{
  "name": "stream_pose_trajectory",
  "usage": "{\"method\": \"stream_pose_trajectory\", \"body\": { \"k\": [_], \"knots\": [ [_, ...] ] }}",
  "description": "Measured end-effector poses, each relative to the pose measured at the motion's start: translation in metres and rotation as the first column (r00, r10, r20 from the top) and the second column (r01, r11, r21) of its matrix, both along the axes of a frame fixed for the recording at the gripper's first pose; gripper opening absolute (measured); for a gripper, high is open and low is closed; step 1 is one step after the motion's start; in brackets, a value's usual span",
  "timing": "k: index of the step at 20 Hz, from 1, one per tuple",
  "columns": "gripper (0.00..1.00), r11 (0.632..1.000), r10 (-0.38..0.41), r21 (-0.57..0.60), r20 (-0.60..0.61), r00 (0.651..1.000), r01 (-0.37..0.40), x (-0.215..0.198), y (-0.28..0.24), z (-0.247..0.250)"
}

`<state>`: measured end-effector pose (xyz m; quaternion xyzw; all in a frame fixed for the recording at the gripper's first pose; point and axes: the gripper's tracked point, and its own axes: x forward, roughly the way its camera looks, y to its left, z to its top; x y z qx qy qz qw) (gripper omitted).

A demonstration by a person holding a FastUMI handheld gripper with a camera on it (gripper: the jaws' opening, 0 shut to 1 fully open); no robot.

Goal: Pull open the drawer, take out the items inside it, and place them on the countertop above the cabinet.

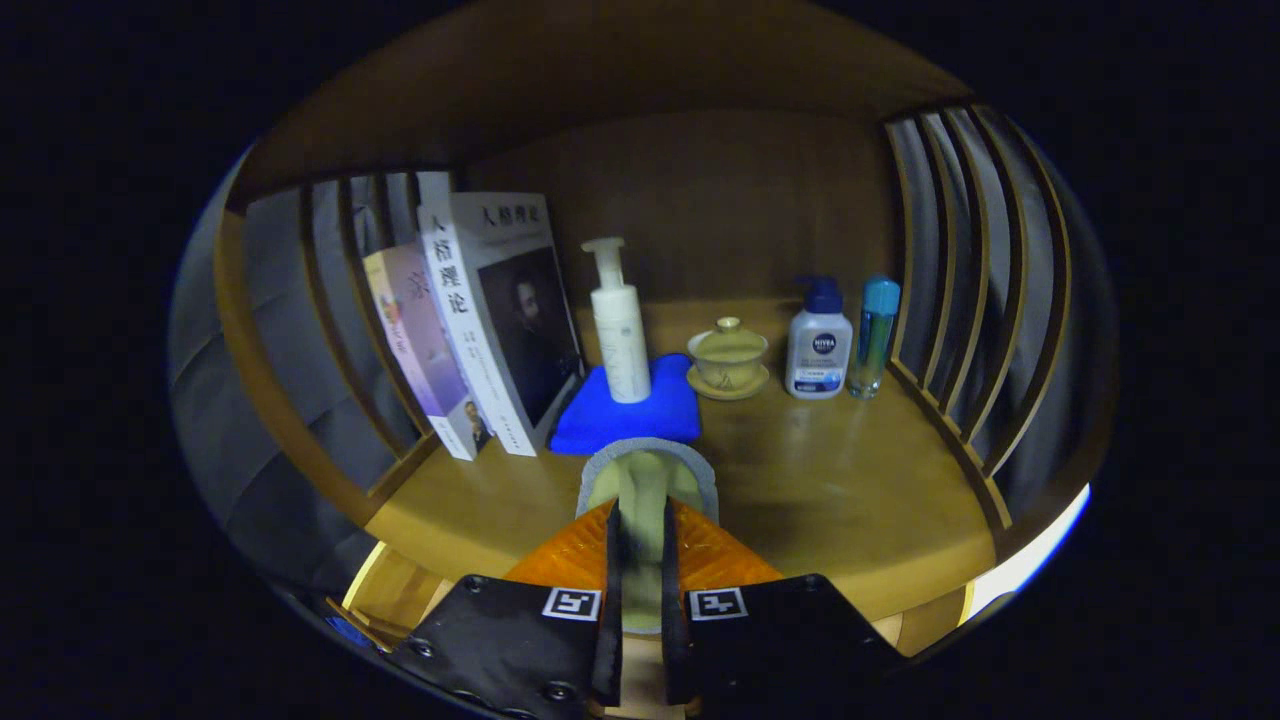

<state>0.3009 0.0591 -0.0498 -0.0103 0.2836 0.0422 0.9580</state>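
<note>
The tool is pinching a pale yellow-green sponge with a grey edge; both fingers press against its sides and the jaws stand nearly together. The sponge sits over the front part of the wooden counter; whether it touches the surface cannot be told.

Just ahead of the sponge lies a folded blue cloth. A white pump bottle stands upright on the cloth's rear part. To the right of the cloth, apart from it, a yellow lidded cup on a saucer stands on the counter. Further right stand a white bottle with a dark blue pump and, just beside it, a slim clear bottle with a teal cap.

Left of the cloth, two books lean against the slatted side rail. A matching rail closes the right side.
</note>
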Motion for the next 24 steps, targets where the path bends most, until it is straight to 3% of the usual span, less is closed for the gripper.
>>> {"method": "stream_pose_trajectory", "body": {
  "k": [3, 8, 12, 17, 24],
  "knots": [
    [0.24, 1.000, -0.024, 0.003, -0.006, 1.000, 0.024, 0.005, -0.001, -0.006],
    [0.99, 0.999, -0.037, -0.009, 0.100, 0.994, 0.038, -0.001, 0.000, 0.006],
    [0.98, 0.998, 0.027, -0.065, 0.225, 0.974, -0.013, -0.044, 0.011, 0.038],
    [0.98, 0.990, 0.099, -0.128, 0.367, 0.925, -0.055, -0.111, 0.025, 0.057],
    [1.00, 0.991, 0.057, -0.133, 0.509, 0.859, 0.012, -0.186, 0.016, 0.043]
  ]
}}
